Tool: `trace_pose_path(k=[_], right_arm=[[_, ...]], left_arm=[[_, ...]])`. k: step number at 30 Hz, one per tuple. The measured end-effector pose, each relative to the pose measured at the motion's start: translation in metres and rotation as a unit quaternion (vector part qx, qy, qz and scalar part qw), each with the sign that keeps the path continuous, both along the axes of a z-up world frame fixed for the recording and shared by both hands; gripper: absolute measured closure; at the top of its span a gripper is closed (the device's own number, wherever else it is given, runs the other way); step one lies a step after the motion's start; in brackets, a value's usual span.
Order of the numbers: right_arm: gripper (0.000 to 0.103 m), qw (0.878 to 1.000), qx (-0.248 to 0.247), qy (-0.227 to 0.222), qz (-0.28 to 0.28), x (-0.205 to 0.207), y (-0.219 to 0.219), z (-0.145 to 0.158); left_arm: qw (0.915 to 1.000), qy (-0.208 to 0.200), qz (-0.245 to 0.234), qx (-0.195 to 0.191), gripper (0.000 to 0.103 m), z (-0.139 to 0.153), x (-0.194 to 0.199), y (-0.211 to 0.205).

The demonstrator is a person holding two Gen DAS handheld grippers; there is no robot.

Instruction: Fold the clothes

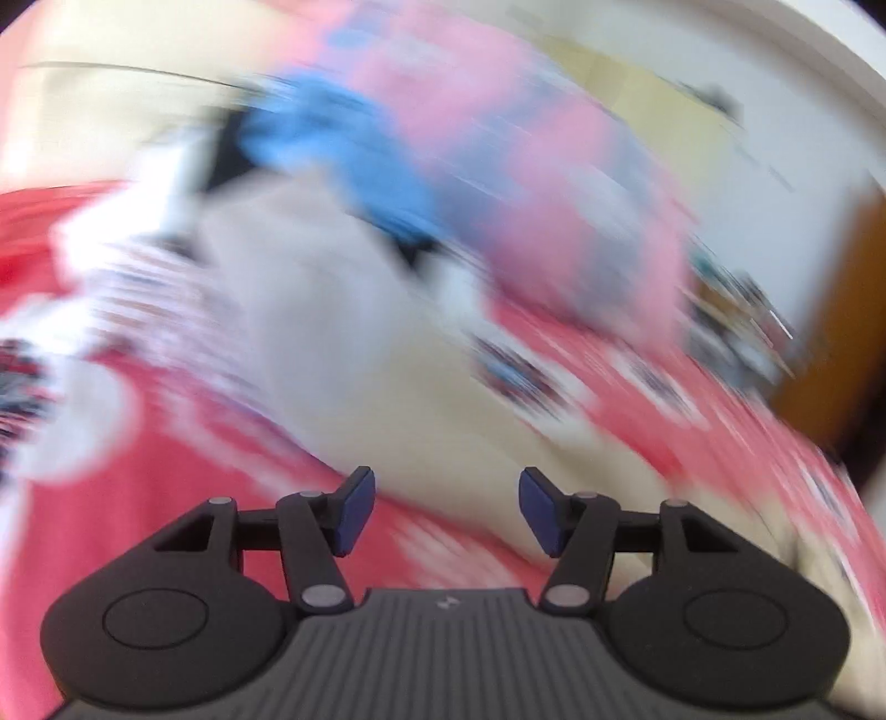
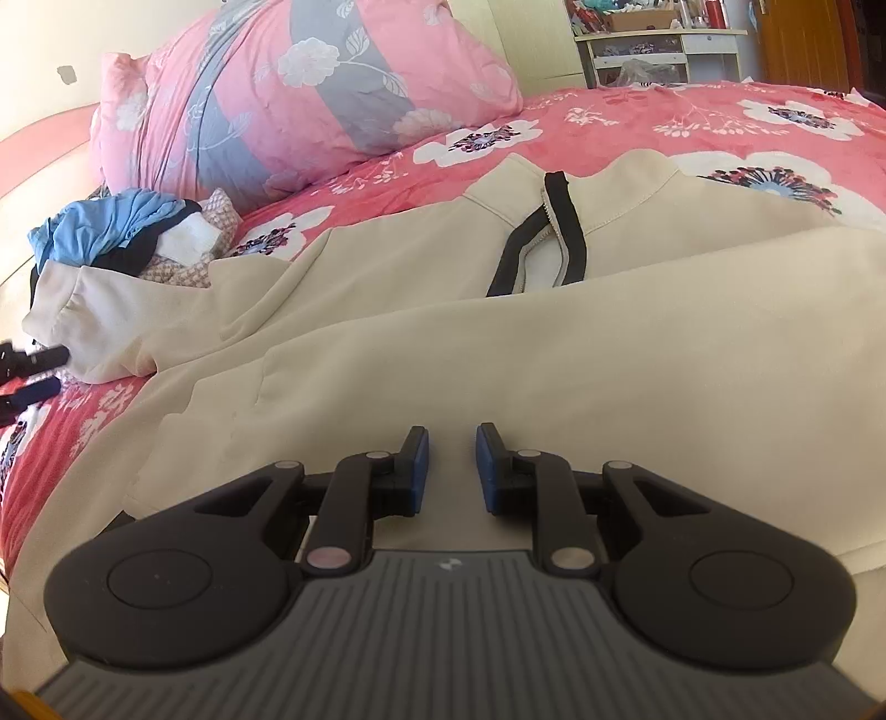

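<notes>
I have the cream jacket (image 2: 498,343) spread flat across the middle of the frame on the floral bedspread (image 2: 720,111) for folding, my right gripper (image 2: 453,462) hovering over it, slightly parted and empty, my left gripper (image 1: 446,512) released wide, grasping nothing.

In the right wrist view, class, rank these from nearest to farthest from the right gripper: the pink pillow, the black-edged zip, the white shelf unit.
From the right gripper:
1. Black-edged zip, just ahead on the cream jacket.
2. Pink pillow, upper left.
3. White shelf unit, far back, upper right.
</notes>
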State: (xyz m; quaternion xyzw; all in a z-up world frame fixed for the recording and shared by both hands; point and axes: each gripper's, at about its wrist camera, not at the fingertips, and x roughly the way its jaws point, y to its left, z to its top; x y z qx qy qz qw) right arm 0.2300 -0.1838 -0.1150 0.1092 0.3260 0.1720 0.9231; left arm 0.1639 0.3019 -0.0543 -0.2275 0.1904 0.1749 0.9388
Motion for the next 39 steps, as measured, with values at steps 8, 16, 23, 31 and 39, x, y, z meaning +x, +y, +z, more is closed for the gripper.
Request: trace_pose_path(k=[8,16,23,31,39], right_arm=[[0.085,1.000,-0.007,-0.004,0.000,-0.001,0.003,-0.001],[0.085,1.000,-0.009,-0.005,0.001,0.000,0.002,-0.001],[0.085,1.000,-0.008,-0.005,0.001,-0.001,0.001,-0.001],[0.085,1.000,0.003,-0.005,0.000,0.000,-0.001,-0.003],[0.085,1.000,0.027,-0.002,-0.002,0.001,-0.007,-0.006]], left_arm=[[0.9977,-0.018,0.063,0.019,0.038,0.020,0.034,0.088],[0.9961,-0.032,0.075,0.034,0.075,0.018,0.041,0.094],[0.9947,-0.037,0.074,0.061,0.089,0.027,0.035,0.076],[0.9938,-0.046,0.060,0.082,0.090,0.036,0.015,0.029],[0.9872,-0.081,-0.084,0.108,0.091,0.044,-0.002,-0.075]])
